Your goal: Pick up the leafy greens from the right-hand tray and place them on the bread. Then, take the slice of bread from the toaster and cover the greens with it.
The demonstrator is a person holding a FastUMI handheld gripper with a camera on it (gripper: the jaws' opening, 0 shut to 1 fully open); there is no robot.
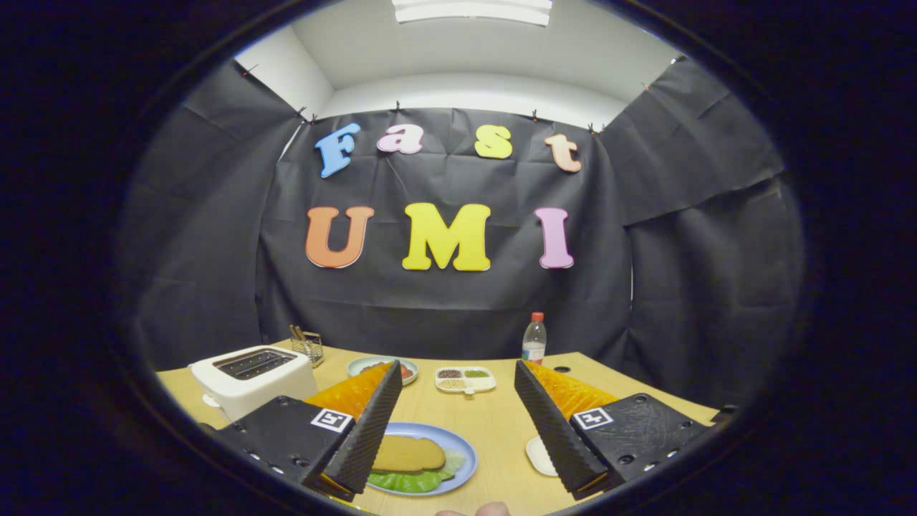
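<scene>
**Inspector:** State of the task, please.

**Assistant:** On the blue plate (458, 448), low in the frame between the fingers, a slice of bread (408, 454) lies on top of leafy greens (412, 480), whose edge shows below and to the right of it. Whether a second slice sits underneath, I cannot tell. The white toaster (251, 380) stands at lower left on the bench (494, 430); its slots look dark and I see no bread standing in them.

**Inspector:** Your judgement?

**Assistant:** Greens placed and covered, as far as this shows. The work looks finished or very nearly so; at most a withdrawal is left.

**Inspector:** And the tongs?

**Assistant:** The tongs (455, 380) stand wide open, fingers well apart, holding nothing and touching nothing. The plate lies in the gap, nearer the left finger.

**Inspector:** Anything else on the bench?

**Assistant:** A small white tray (539, 455) beside the right finger, partly hidden. Further back, near centre: a divided dish of seeds (466, 380), a bowl (372, 367), a bottle with a red cap (534, 338) and a wire holder (308, 346).
</scene>
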